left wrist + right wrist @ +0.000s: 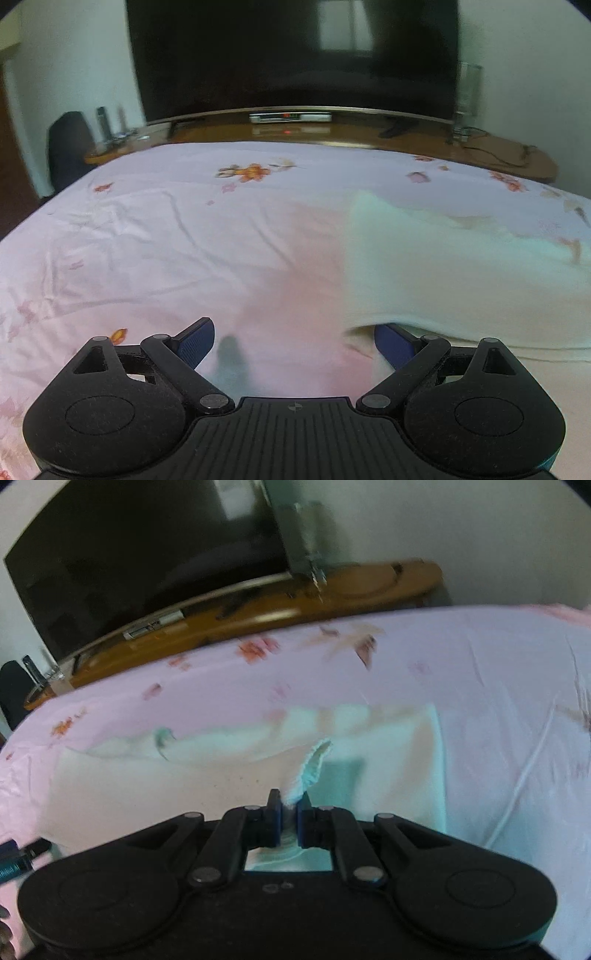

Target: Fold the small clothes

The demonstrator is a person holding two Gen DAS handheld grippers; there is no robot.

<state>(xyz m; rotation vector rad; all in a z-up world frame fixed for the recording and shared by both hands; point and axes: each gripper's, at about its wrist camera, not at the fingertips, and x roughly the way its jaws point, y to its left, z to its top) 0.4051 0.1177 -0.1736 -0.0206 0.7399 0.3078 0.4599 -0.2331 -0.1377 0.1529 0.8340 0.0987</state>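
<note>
Floral bedsheet [147, 236] fills both views; pale garment [229, 786] lies spread on it, right of the left gripper [295, 341]. Left gripper: fingers spread wide, nothing between; right pad [392, 344] partly hidden under the garment's near edge, contact unclear. Right gripper [289, 812]: fingers pressed together, pinching a bunched fold of the garment. Garment outline blurred; far television [295, 55] cut off at top
</note>
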